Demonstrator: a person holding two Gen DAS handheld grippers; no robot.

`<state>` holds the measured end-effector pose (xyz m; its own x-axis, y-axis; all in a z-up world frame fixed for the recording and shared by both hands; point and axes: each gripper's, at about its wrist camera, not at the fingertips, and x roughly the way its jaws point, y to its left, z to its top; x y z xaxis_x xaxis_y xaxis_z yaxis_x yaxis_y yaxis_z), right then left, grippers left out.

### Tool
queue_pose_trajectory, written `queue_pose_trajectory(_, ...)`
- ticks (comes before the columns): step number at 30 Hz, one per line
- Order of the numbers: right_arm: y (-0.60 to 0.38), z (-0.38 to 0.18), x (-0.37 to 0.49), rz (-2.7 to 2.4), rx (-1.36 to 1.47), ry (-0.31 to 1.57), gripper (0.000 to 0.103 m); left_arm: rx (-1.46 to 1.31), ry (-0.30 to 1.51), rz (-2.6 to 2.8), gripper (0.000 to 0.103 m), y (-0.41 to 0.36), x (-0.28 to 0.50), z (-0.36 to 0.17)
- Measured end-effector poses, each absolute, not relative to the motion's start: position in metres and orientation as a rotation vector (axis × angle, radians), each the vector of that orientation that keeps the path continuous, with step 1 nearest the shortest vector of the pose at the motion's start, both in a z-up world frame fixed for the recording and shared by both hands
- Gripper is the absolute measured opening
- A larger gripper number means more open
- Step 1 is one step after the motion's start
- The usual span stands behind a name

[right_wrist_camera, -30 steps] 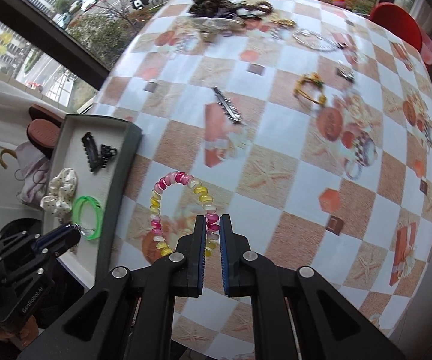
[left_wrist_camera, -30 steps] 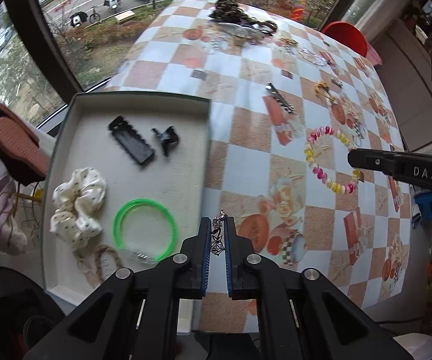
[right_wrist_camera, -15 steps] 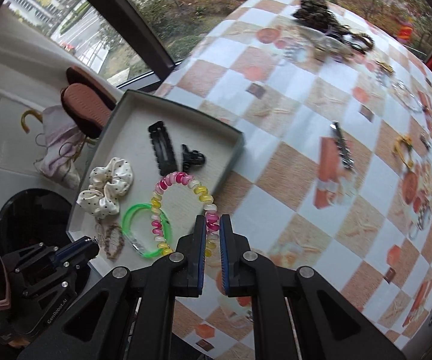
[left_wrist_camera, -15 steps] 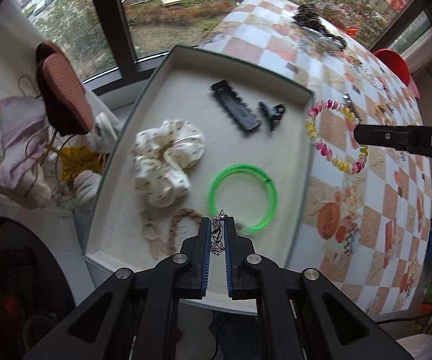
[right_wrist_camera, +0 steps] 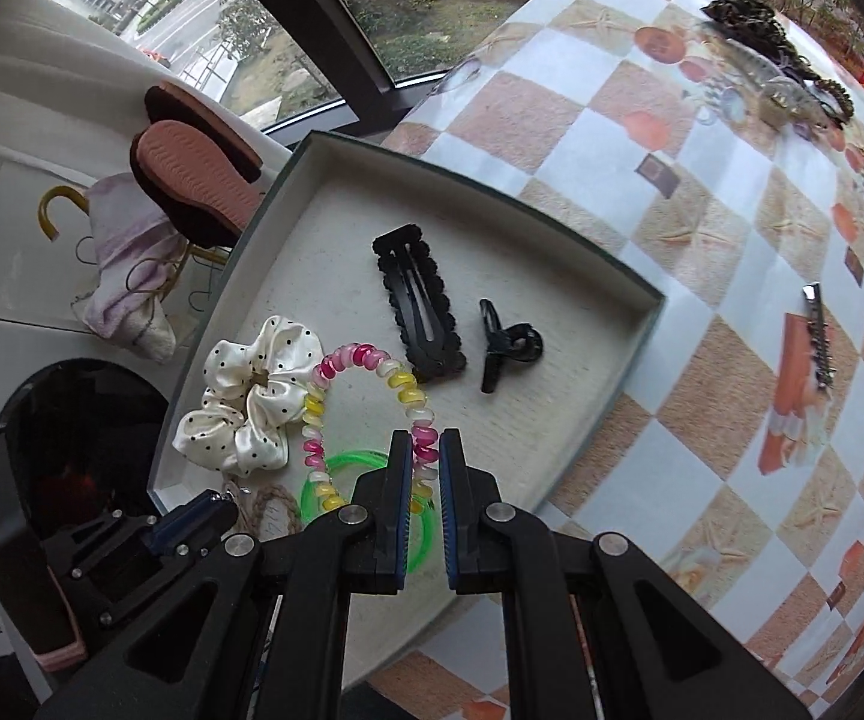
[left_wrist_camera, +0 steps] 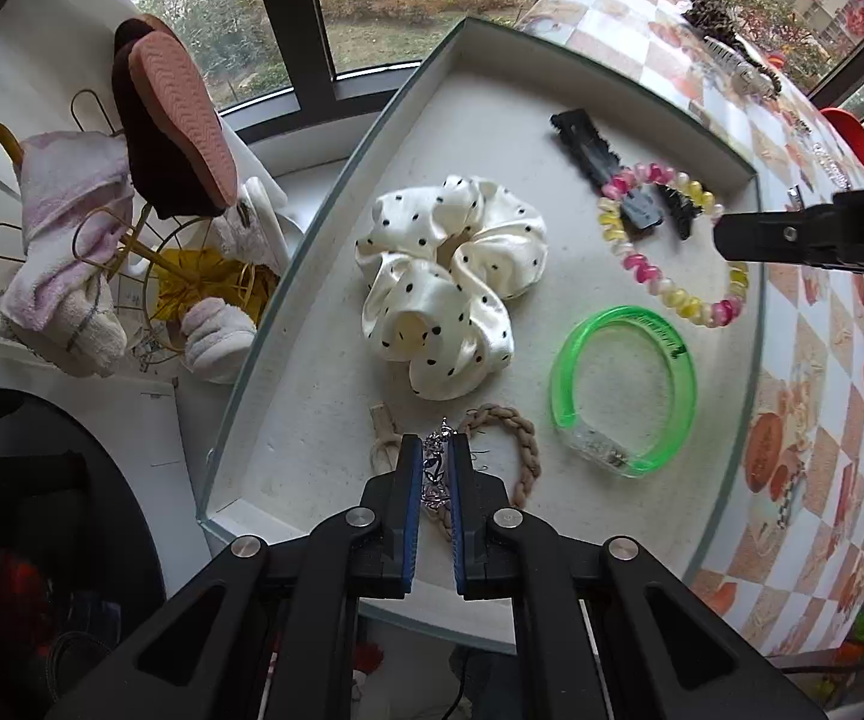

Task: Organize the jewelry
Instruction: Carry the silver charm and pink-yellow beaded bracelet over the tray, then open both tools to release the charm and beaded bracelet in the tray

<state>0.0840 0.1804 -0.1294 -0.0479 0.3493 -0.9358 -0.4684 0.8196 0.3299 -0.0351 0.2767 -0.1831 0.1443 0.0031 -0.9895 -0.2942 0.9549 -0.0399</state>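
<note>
Currently: both grippers loaded above the tray, release pending.

Left wrist view: the left gripper [left_wrist_camera: 433,468] is clamped on a small silver trinket [left_wrist_camera: 435,471], low over the tray [left_wrist_camera: 288,276] near the braided tie [left_wrist_camera: 525,438]. Risk: its thin links may snag on the pads at release. Right wrist view: the right gripper [right_wrist_camera: 426,462] pinches a pink-and-yellow coil bracelet [right_wrist_camera: 366,360], glossy and springy, hanging over the green bangle [right_wrist_camera: 342,468]. Risk: the bracelet may rebound and tangle there.

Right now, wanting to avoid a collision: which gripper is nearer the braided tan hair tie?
Left. The left gripper hovers directly over the braided tan hair tie; the right gripper is farther off, over the green bangle.
</note>
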Motion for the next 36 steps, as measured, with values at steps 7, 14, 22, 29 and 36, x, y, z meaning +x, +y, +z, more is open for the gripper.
queue_pose_trajectory(7, 0.19, -0.153, 0.085, 0.63, -0.123, 1.525, 0.009, -0.234, 1.427, 0.232, 0.012, 0.274, -0.036, -0.195)
queue_pose_trajectory(14, 0.192, -0.166, 0.084, 0.621, -0.129, 1.561, 0.01, -0.193, 1.431, 0.233, 0.013, 0.268, -0.034, -0.194)
queue_pose_trajectory(22, 0.192, -0.164, 0.088, 0.639, -0.118, 1.57, 0.04, -0.179, 1.445, 0.266, 0.013, 0.265, -0.033, -0.188)
queue_pose_trajectory(29, 0.18, -0.143, 0.086, 0.654, -0.076, 1.523, 0.049, -0.156, 1.449, 0.27, 0.013, 0.26, -0.034, -0.183)
queue_pose_trajectory(36, 0.151, -0.121, 0.082, 0.639, -0.029, 1.48, 0.049, -0.151, 1.437, 0.282, 0.013, 0.257, -0.034, -0.17)
